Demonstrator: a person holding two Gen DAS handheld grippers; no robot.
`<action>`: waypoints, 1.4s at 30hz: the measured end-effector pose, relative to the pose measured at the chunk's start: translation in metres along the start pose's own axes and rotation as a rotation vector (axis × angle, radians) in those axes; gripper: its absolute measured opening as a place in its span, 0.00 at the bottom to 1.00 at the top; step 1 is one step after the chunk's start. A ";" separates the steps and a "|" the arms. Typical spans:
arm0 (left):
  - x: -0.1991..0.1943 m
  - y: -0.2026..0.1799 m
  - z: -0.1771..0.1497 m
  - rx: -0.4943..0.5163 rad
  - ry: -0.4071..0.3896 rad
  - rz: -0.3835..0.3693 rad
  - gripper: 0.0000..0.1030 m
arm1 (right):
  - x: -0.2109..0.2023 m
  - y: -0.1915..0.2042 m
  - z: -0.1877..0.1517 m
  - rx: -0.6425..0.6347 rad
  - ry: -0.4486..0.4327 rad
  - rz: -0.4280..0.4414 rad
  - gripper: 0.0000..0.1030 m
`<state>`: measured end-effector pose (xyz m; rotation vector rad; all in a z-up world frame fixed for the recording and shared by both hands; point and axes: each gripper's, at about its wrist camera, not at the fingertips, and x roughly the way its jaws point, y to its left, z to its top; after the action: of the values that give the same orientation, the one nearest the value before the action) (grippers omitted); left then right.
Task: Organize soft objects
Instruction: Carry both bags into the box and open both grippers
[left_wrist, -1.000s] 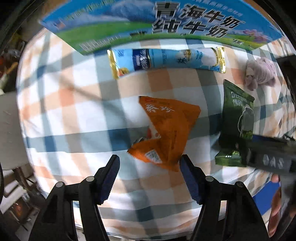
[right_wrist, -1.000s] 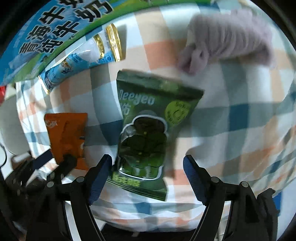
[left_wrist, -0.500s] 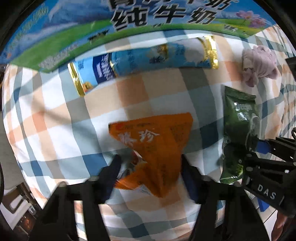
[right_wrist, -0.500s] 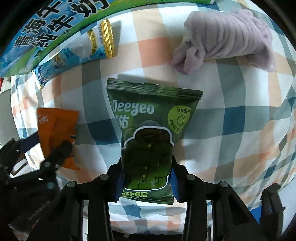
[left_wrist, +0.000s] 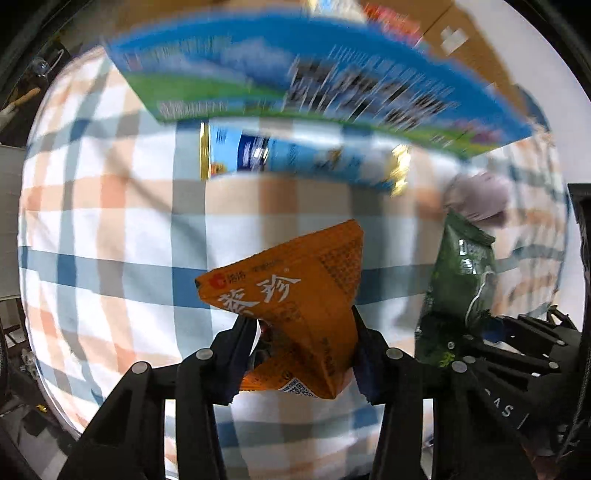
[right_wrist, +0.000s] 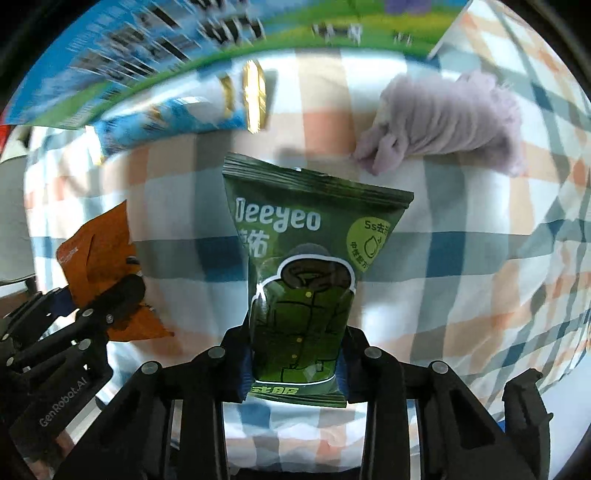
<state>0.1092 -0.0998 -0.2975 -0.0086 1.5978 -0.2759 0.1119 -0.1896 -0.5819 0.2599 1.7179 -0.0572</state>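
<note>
My left gripper (left_wrist: 303, 343) pinches an orange snack packet (left_wrist: 295, 302) with its jaws still closing, and the packet is lifted off the checked cloth (left_wrist: 110, 229). My right gripper (right_wrist: 293, 365) is shut on the lower end of a green Deeyeo pouch (right_wrist: 306, 258). The green pouch (left_wrist: 458, 280) also shows at the right of the left wrist view, and the orange packet (right_wrist: 99, 266) at the left of the right wrist view. A lilac knitted cloth (right_wrist: 447, 122) lies beyond the pouch. A long blue wrapper with gold ends (left_wrist: 295, 162) lies by the milk carton.
A big blue and green milk carton (left_wrist: 295, 74) stands along the far side of the checked cloth. Brown cardboard (left_wrist: 472, 48) shows behind it. The cloth's edge drops off at the left and near sides. The other hand-held gripper (right_wrist: 55, 362) sits close at the left.
Both grippers closed on their packets, the left on the orange one and the right on the green pouch. The left one has lifted the orange packet off the cloth, and both views are blurred.
</note>
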 end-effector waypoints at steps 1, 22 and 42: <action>-0.010 -0.002 -0.001 0.002 -0.017 -0.005 0.43 | -0.007 0.003 -0.001 -0.010 -0.016 0.005 0.35; -0.155 -0.034 0.120 0.087 -0.322 -0.047 0.44 | -0.267 0.031 0.025 -0.091 -0.354 0.148 0.35; -0.019 0.025 0.290 0.026 -0.028 0.067 0.44 | -0.288 -0.027 0.184 0.000 -0.159 -0.034 0.35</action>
<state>0.4003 -0.1222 -0.2889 0.0613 1.5635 -0.2435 0.3254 -0.2901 -0.3330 0.2206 1.5638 -0.1003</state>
